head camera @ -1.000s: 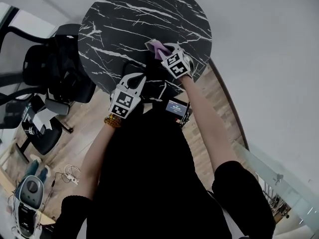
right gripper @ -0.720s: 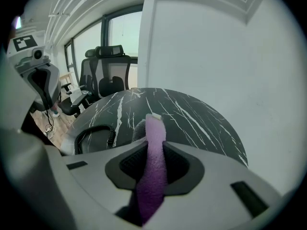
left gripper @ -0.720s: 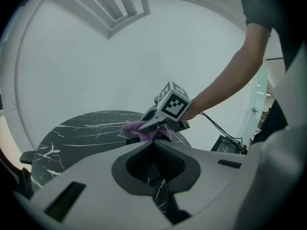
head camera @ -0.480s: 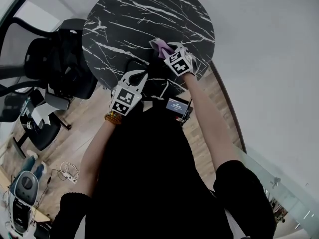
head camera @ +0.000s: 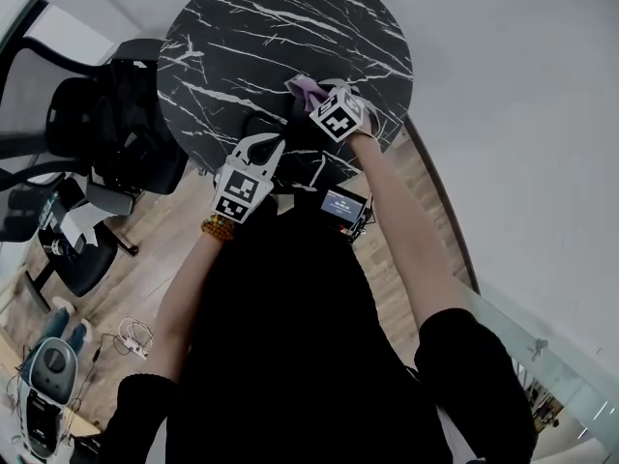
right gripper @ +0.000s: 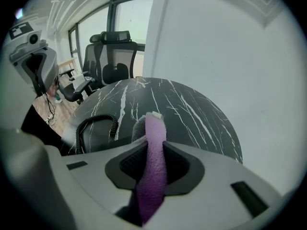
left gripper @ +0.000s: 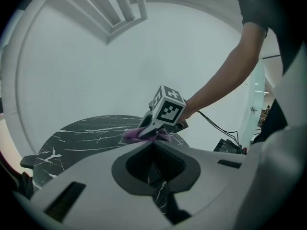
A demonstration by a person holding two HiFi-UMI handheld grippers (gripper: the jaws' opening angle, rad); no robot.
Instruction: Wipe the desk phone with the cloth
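**Head view.** My right tool (head camera: pixel 315 101) has slid a little back to the left since half a second ago. The purple fleecy cloth (head camera: pixel 304 88) went with it. I read that as the return stroke of a wipe, so the wiping is under way and not yet done. My left tool (head camera: pixel 263 149) has hardly shifted and hangs over the near edge. The work sits on a round black table with white marble veins (head camera: pixel 251 27). Black office chairs (head camera: pixel 92 129) stand to the left on a wooden floor (head camera: pixel 155 249), with a plain white wall behind.

**Left gripper view.** The left tool's jaws are together with nothing in them. Beyond them the right tool is working the cloth.

**Right gripper view.** The jaws are clamped on the cloth, which sticks out past the tips. The grey desk phone (right gripper: pixel 93 137) and its black coiled cord (right gripper: pixel 98 121) lie just left of the cloth. I can't tell whether the cloth touches the phone.
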